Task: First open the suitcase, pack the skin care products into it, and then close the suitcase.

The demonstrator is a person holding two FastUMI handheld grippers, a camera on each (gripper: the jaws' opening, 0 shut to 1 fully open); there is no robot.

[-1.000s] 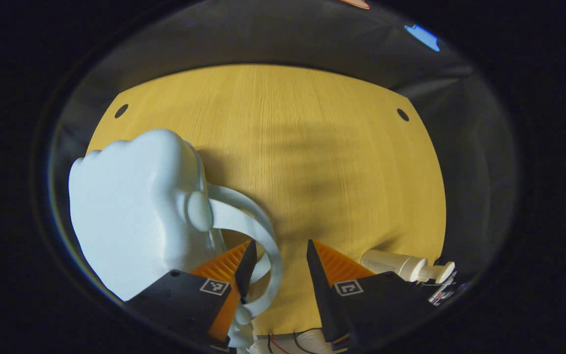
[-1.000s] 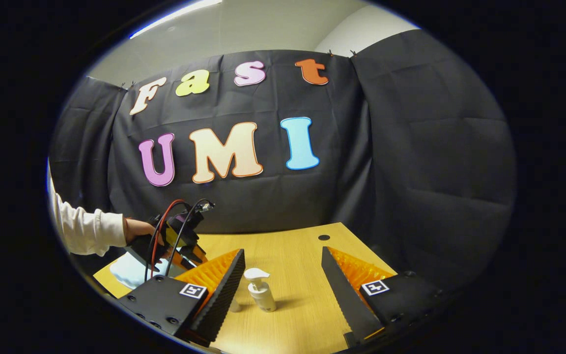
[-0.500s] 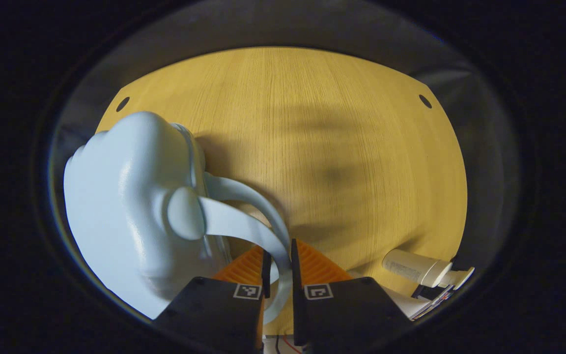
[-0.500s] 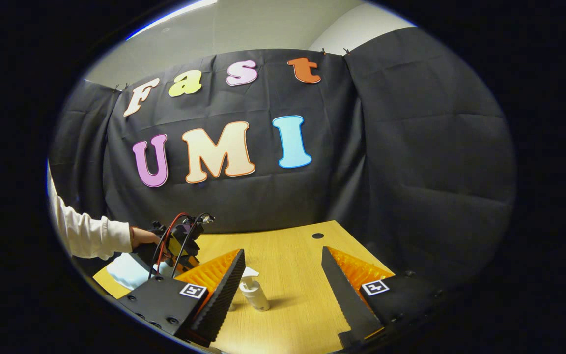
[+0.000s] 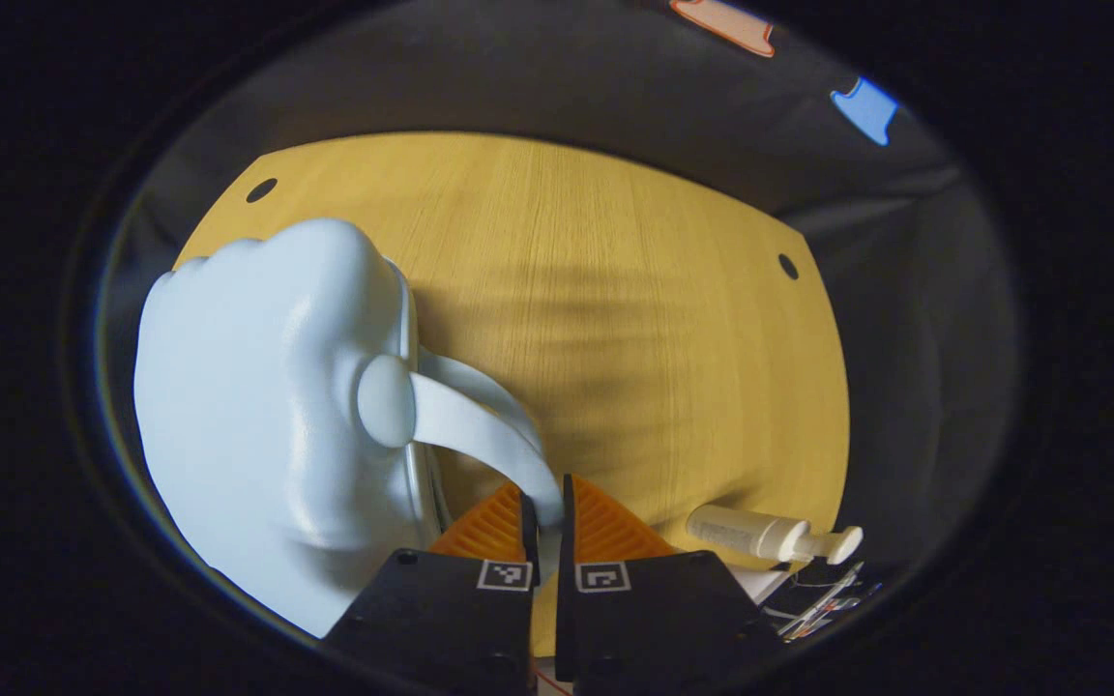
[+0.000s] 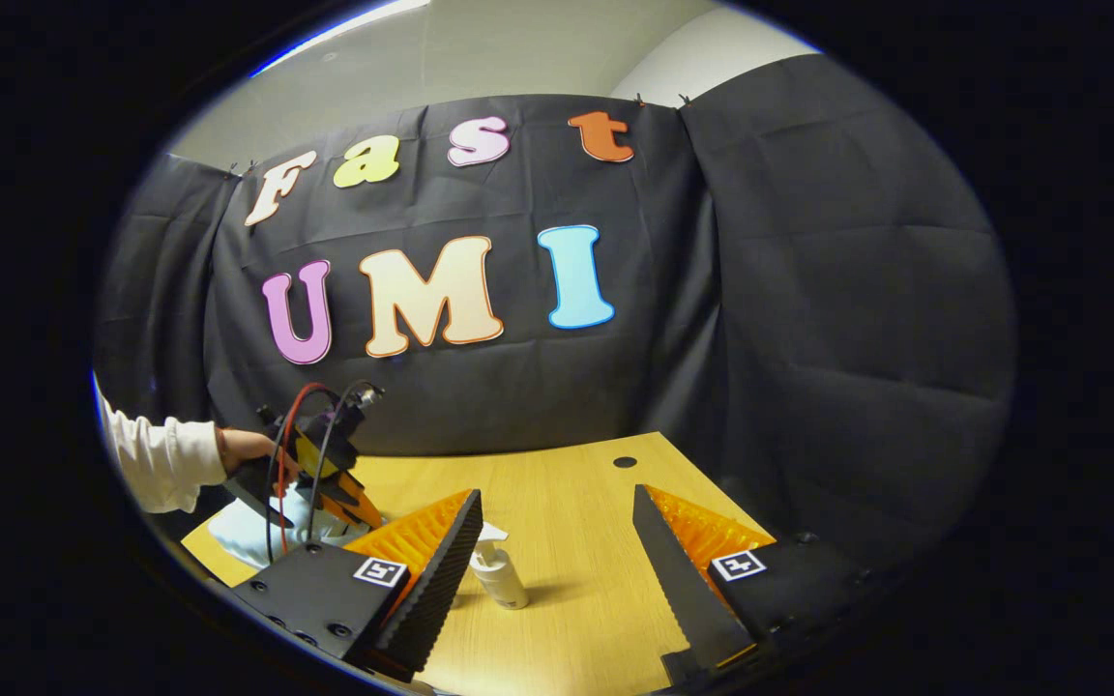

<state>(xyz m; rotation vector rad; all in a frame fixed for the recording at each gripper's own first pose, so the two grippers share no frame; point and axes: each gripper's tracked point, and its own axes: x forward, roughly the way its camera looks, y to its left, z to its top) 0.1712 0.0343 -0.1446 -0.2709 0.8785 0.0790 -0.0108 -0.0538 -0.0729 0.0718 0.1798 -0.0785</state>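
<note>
The left gripper is clamping both fingers on the curved handle of the pale blue suitcase, which is lying on the wooden table, so the opening step is in hand. The right gripper is waiting with fingers spread wide, just short of the pump bottle standing near the suitcase. The next move, I judge, is calling for a steady lift on the handle to swing the lid up.

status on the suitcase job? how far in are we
Early. Nothing packed: the pump bottle stands on the table, and the pale blue suitcase looks shut. In hand: left gripper jaws clamped on the suitcase handle. Right gripper open, idle. Left: opening, packing, closing.
</note>
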